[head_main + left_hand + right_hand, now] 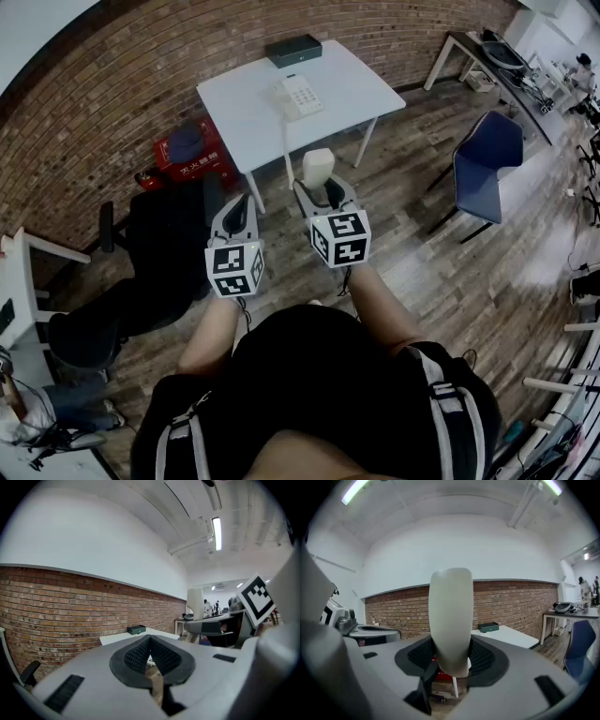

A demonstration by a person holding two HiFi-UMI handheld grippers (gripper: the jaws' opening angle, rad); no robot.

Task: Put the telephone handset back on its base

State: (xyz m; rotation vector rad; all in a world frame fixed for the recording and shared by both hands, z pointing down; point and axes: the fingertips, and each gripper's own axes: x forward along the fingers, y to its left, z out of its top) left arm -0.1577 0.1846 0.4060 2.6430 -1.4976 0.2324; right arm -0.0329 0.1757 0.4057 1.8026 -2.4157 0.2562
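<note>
We see the cream telephone handset (318,167) upright in the air in front of the person, its lower end pinched in the right gripper (323,187). It is over the wooden floor (422,253), short of the near edge of the tabletop. From the right gripper view the handset (451,616) rises straight up between the two dark ribbed pads, and both press against its sides, so the right gripper (451,660) stands wide but is clamped on it.

The telephone base (298,96) sits around the middle of the white table (361,89), keypad up, well apart from the handset. A dark green box (292,50) lies at the far edge of the tabletop, by the brick wall (112,103).

Now to the left gripper (239,204): we find it just beside the right one, held a little lower and nearer the person. In its own view the left gripper (150,641) has its ribbed pads pressed together at the tips with nothing between them, and the table edge and green box (136,629) show beyond.

Off to the right, a blue chair (487,155) stands on the floor. To the left of the table there is a red box (192,150) against the wall, and a black office chair (155,244) nearer us.
</note>
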